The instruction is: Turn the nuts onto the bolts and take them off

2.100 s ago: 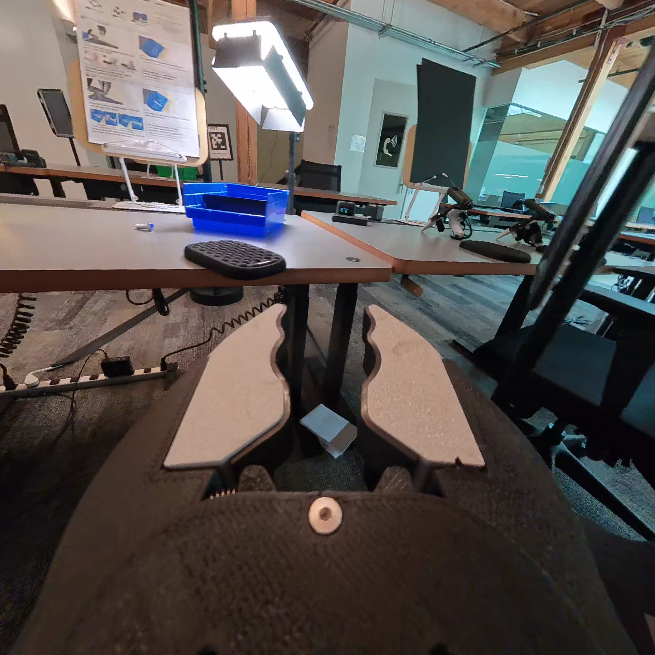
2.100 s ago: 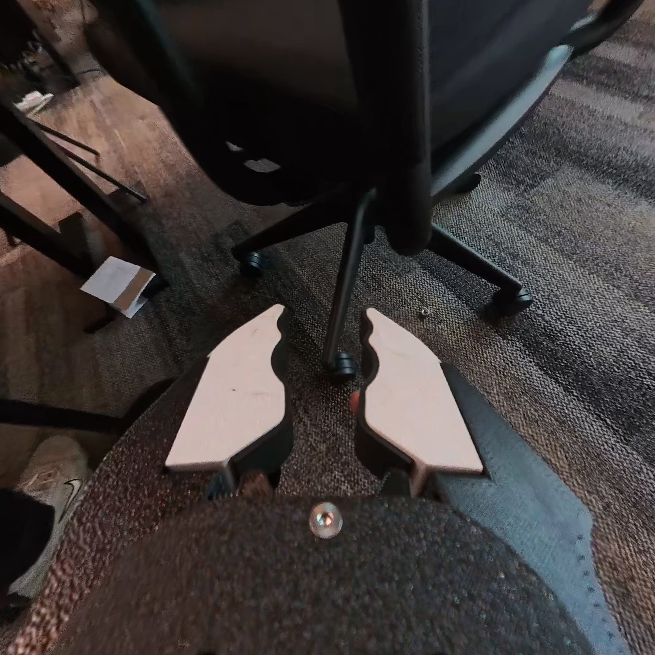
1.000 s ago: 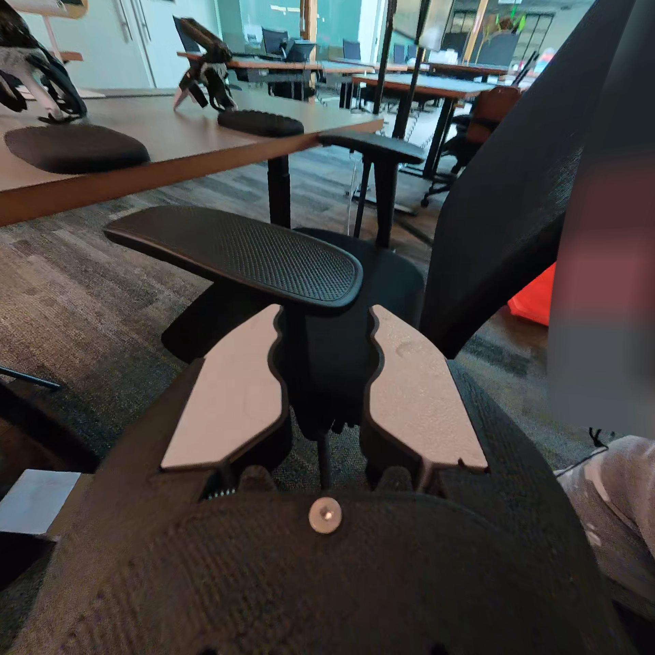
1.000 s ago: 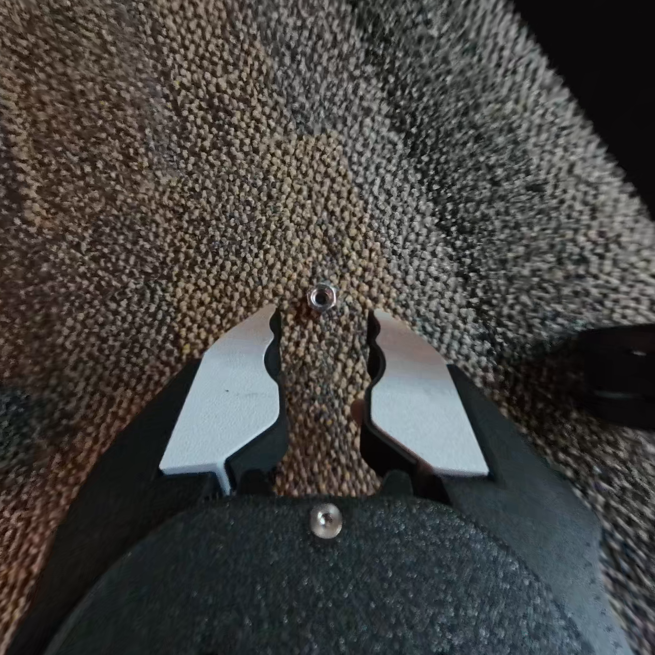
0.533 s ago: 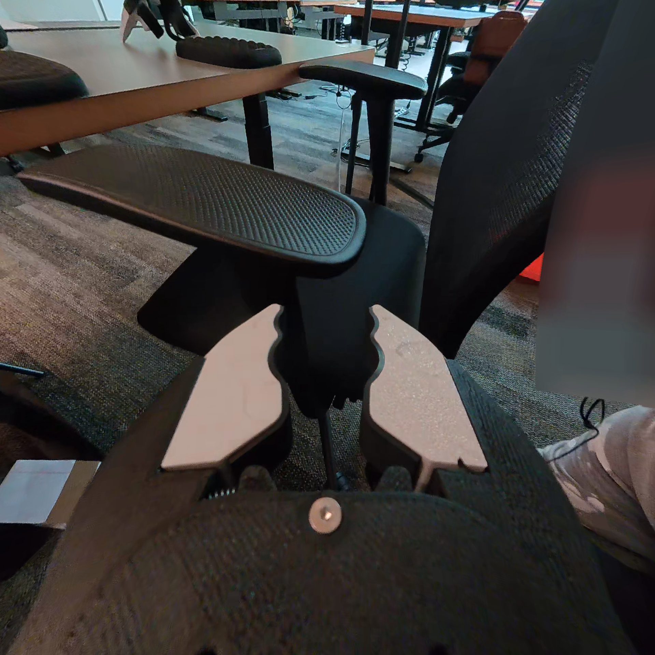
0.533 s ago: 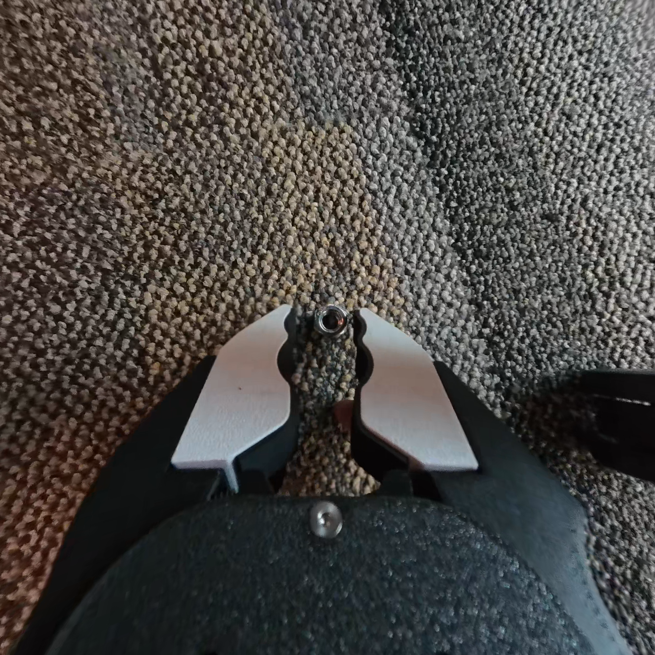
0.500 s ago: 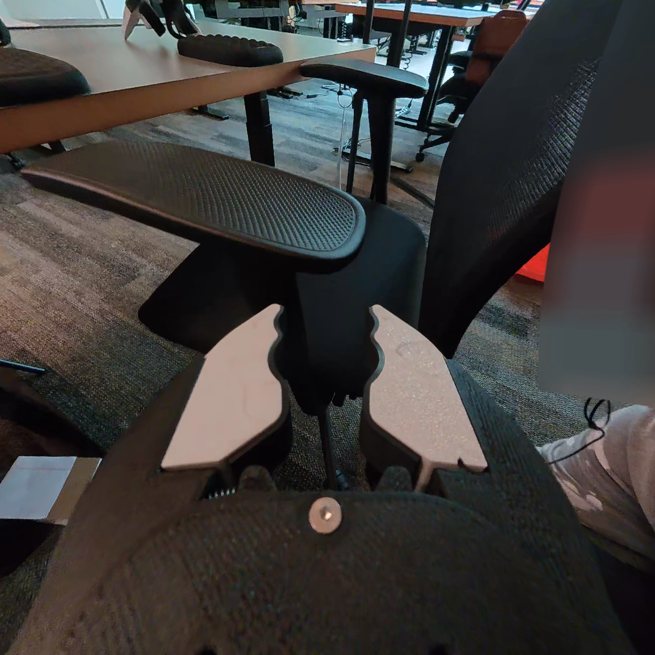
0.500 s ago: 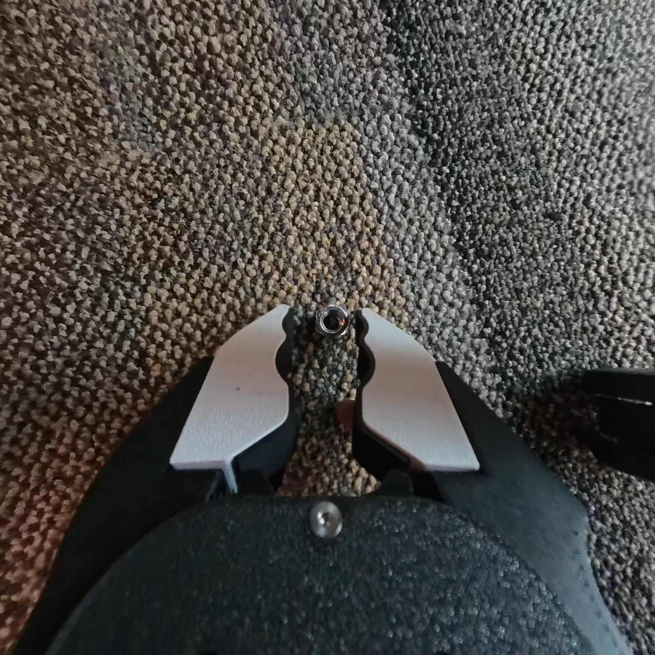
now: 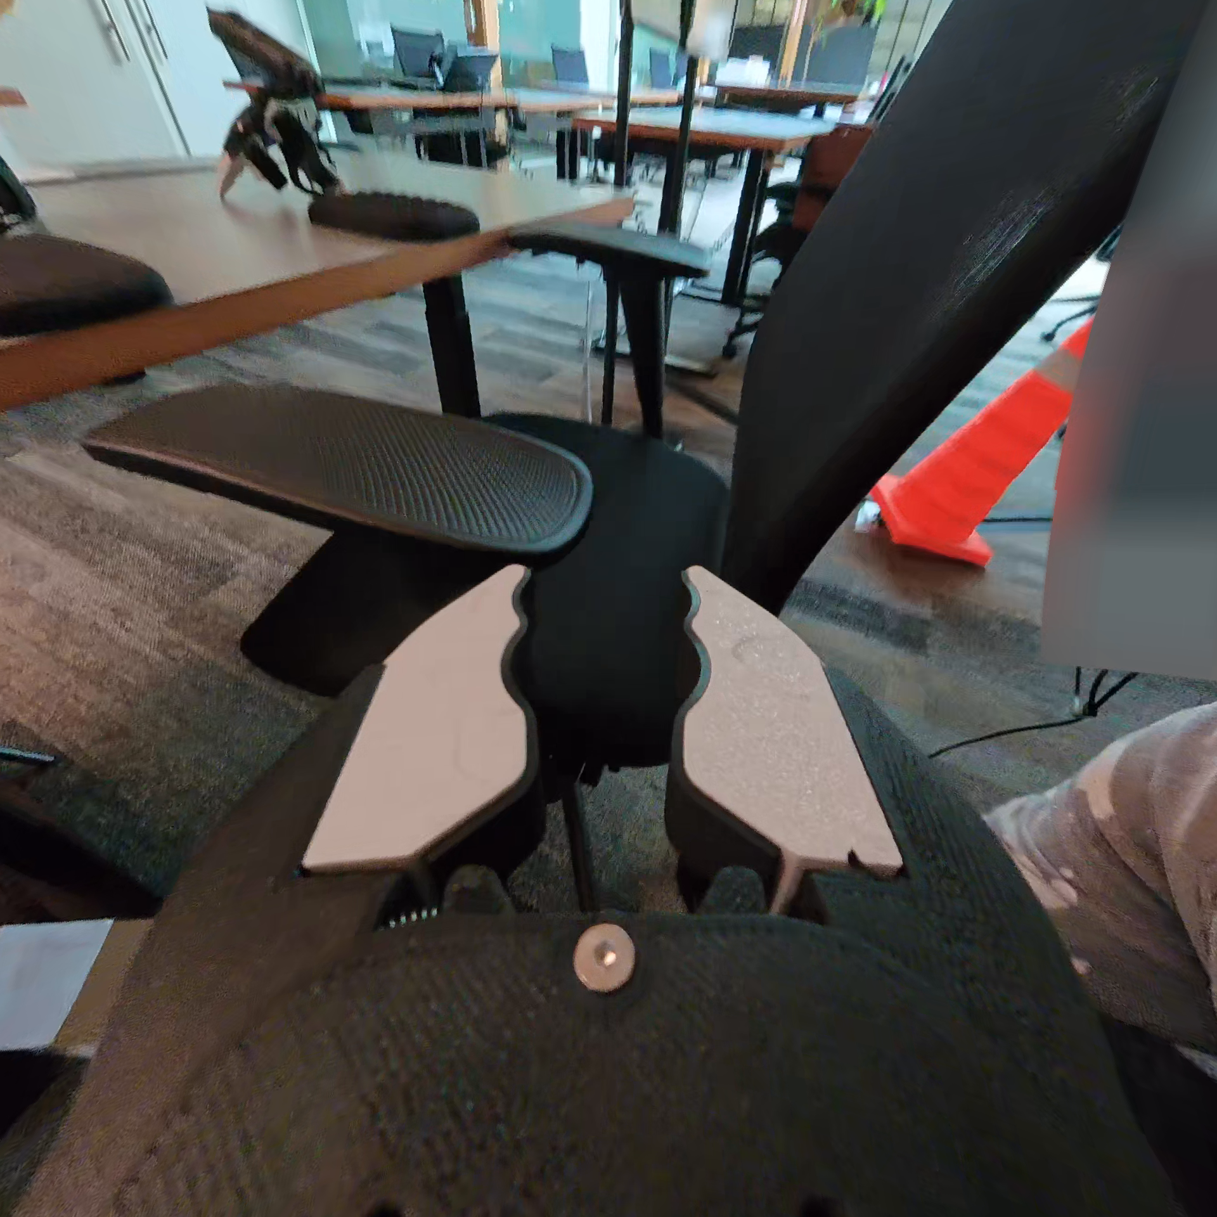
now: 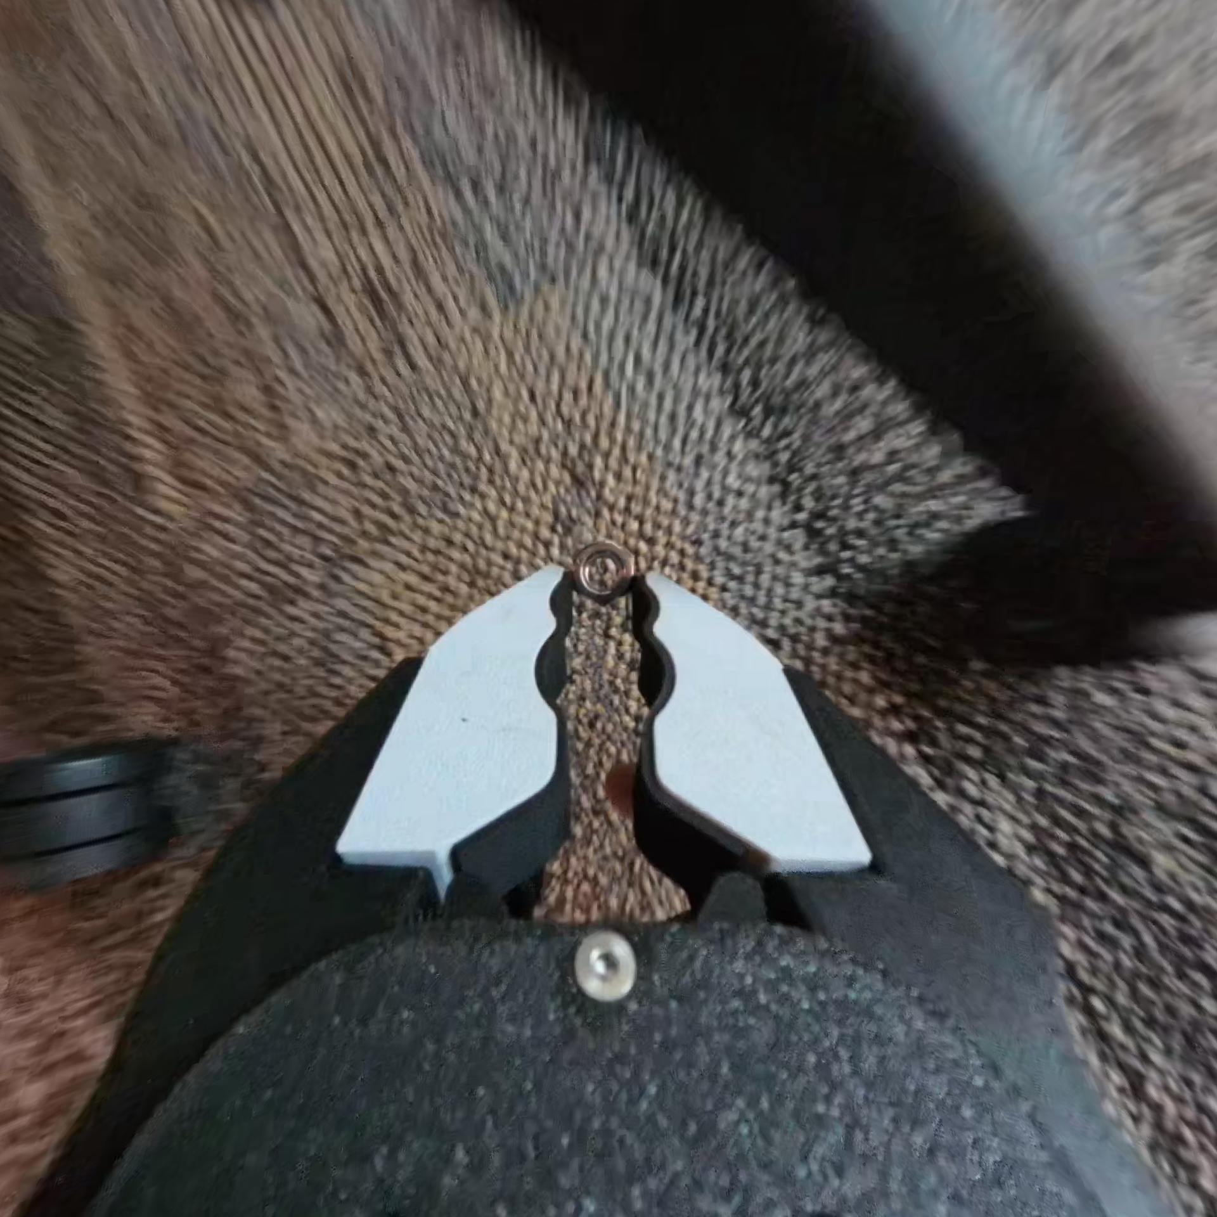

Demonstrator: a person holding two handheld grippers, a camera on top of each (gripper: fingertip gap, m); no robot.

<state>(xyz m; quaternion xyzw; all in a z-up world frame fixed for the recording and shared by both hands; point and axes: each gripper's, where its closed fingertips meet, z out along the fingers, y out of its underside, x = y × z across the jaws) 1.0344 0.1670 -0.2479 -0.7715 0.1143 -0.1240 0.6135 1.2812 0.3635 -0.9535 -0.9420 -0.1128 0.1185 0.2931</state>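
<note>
A small silver nut (image 10: 600, 571) is pinched between the tips of my right gripper (image 10: 602, 578), just above the brown-grey carpet (image 10: 461, 395). The carpet is blurred around it while the nut stays sharp. My left gripper (image 9: 606, 573) is open and empty. It is held low over the floor and points at a black office chair's armrest (image 9: 369, 461). No bolt is in view.
The chair's black backrest (image 9: 922, 263) rises at the right, with an orange cone (image 9: 974, 474) behind it. A brown table (image 9: 263, 243) holds black pads at the left. A person's sleeve (image 9: 1119, 889) is at the lower right. A black caster (image 10: 79, 810) lies left of the right gripper.
My right gripper has closed its fingers on the nut and is pulling back from the carpet with it. The left gripper has lifted and turned slightly, so the cone now shows.
</note>
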